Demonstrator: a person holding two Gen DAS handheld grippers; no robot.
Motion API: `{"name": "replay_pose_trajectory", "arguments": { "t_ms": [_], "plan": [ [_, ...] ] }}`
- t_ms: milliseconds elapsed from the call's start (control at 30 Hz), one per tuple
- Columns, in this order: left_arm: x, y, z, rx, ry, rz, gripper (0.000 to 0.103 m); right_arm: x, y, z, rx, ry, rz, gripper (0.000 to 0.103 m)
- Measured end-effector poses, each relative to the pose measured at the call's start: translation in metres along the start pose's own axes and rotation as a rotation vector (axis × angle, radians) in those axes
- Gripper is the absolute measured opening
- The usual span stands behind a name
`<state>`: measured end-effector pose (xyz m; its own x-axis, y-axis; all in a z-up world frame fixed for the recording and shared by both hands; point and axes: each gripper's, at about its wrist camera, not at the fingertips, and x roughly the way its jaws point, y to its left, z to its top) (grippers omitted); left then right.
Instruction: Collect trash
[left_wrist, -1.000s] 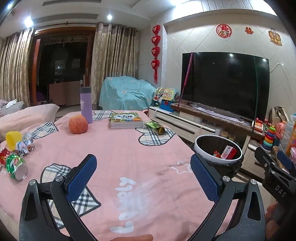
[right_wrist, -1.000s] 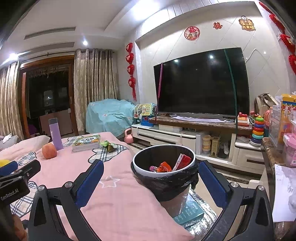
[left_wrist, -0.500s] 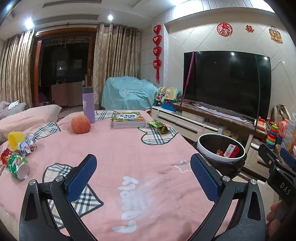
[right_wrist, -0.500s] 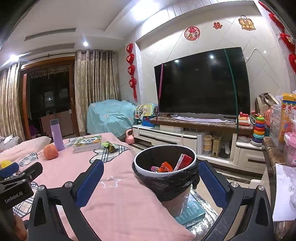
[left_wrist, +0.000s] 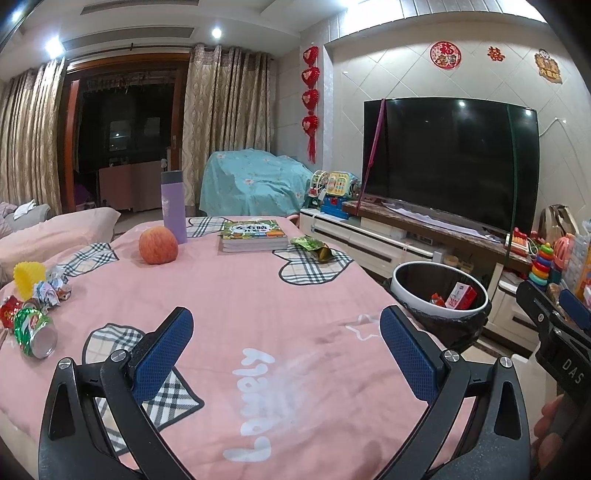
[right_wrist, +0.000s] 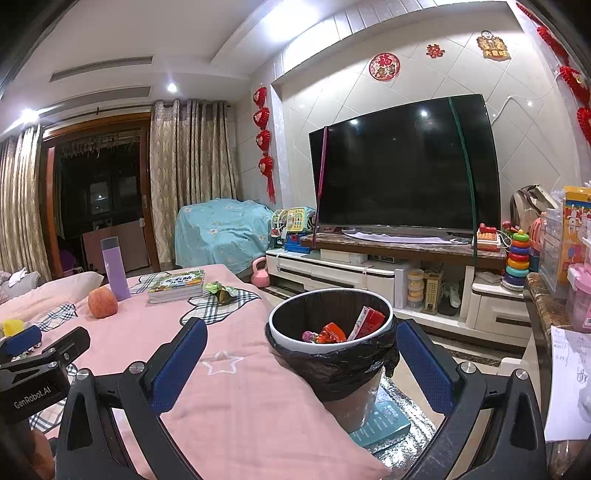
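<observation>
my left gripper (left_wrist: 282, 341) wide open, empty | right gripper (right_wrist: 301, 354) same, by bin (right_wrist: 330, 325) for drops | can (left_wrist: 33, 330) left, likely next

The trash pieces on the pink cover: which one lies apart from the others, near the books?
The green wrapper, alone on a plaid heart patch beside the books. The crushed can and crumpled wrappers cluster at the left edge.

Warm ceiling spots (left_wrist: 216, 33) light the room, glare dots on TV screen (right_wrist: 423, 113); sharp focus, heavy fisheye bending, dark corner vignetting.
</observation>
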<state>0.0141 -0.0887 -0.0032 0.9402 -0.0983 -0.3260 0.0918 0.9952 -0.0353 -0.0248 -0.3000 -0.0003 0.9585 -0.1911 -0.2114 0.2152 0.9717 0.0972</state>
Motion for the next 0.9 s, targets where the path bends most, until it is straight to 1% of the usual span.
{"name": "replay_pose_trajectory", "arguments": {
  "t_ms": [900],
  "plan": [
    [0.0021, -0.0015, -0.0028, 0.007, 0.003, -0.003, 0.103, -0.0025, 0.0040, 0.0009, 0.001, -0.007, 0.004, 0.103]
  ]
}}
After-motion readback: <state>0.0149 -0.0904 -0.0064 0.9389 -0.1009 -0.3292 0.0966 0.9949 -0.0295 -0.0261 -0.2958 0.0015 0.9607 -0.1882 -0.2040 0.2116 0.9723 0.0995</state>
